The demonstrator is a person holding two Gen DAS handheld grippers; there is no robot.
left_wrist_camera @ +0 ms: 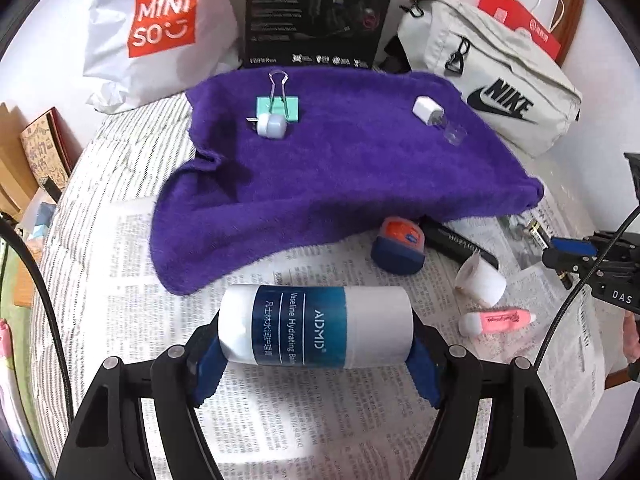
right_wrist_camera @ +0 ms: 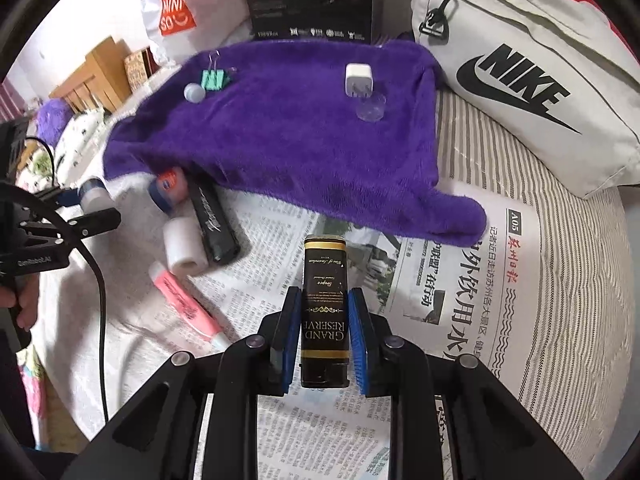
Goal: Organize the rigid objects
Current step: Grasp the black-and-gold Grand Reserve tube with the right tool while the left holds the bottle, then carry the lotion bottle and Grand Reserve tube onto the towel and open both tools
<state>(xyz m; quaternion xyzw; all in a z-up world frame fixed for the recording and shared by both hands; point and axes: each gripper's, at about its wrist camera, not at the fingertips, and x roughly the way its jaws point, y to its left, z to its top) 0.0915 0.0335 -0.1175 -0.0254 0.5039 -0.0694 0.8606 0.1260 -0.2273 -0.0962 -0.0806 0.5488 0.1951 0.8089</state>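
My left gripper (left_wrist_camera: 314, 342) is shut on a white and blue lotion bottle (left_wrist_camera: 316, 326), held crosswise with a blue pad on each end, just above the newspaper (left_wrist_camera: 280, 412). My right gripper (right_wrist_camera: 325, 300) is shut on a slim black and gold box (right_wrist_camera: 323, 264) that points forward between the pads. Ahead lies a purple towel (left_wrist_camera: 340, 168) with a green binder clip (left_wrist_camera: 280, 106), a small pale round cap (left_wrist_camera: 272, 126), a white charger plug (left_wrist_camera: 426, 110) and a clear cap (left_wrist_camera: 456, 132) on it.
By the towel's near edge lie an orange and blue case (left_wrist_camera: 400, 246), a black tube (left_wrist_camera: 460, 240), a white roll (left_wrist_camera: 480, 280) and a pink highlighter (left_wrist_camera: 500, 320). Behind stand a Miniso bag (left_wrist_camera: 160, 24), a black carton (left_wrist_camera: 316, 12) and a Nike bag (left_wrist_camera: 500, 80).
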